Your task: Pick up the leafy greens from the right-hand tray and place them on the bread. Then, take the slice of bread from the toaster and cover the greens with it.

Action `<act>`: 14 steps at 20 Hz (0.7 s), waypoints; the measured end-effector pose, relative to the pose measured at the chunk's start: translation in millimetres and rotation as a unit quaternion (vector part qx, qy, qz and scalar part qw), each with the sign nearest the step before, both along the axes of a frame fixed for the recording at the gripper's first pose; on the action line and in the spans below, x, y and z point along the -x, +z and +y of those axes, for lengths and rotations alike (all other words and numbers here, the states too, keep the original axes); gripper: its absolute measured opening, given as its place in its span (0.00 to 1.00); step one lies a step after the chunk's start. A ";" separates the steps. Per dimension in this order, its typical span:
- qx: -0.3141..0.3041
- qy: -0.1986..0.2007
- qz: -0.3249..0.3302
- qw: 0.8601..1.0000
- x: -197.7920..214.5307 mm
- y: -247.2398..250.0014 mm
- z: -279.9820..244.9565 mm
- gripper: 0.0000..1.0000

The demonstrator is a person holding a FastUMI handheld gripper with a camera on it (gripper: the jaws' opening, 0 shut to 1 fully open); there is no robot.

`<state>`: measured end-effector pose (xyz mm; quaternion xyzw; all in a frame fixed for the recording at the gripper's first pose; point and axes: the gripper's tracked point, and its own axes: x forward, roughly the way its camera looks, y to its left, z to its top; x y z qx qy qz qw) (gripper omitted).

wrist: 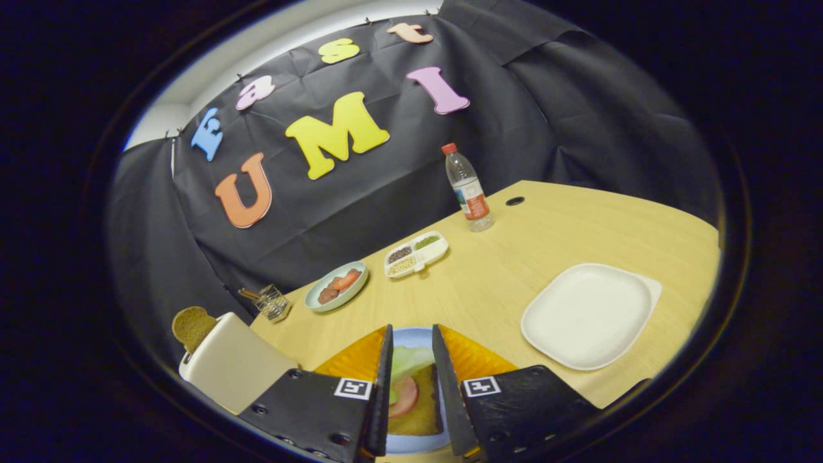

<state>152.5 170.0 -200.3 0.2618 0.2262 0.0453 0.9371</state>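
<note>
My gripper [413,329] hangs over a blue plate [411,337] that rests on an orange mat [350,361]. Its fingers stand a narrow gap apart, and pale leafy greens [410,360] span that gap from one finger to the other, so the fingers appear shut on them. Under the greens, on the plate, lies a brown slice of bread [421,408] with a tomato slice [404,395] on it. To the left of the fingers stands a cream toaster [231,370] with a brown bread slice [191,326] sticking up from its slot. The white tray [588,315] to the right holds nothing.
Beyond the fingers sit a pale green dish [335,286] with tomato slices, a white divided tray [416,254] of seeds, and a small wire rack [270,302]. A water bottle [468,190] stands at the table's far edge near the black cloth.
</note>
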 end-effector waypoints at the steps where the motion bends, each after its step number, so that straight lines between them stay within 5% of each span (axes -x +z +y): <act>1: 0.003 -0.002 -0.004 1.000 1.0 4.1 -2.9 0.44; 5: 0.032 -0.005 -0.037 0.999 9.8 31.5 -8.7 0.68; 8: 0.069 -0.008 -0.084 0.994 18.6 67.7 -7.2 0.95; 14: 0.117 0.016 -0.161 0.980 49.0 154.4 41.1 0.96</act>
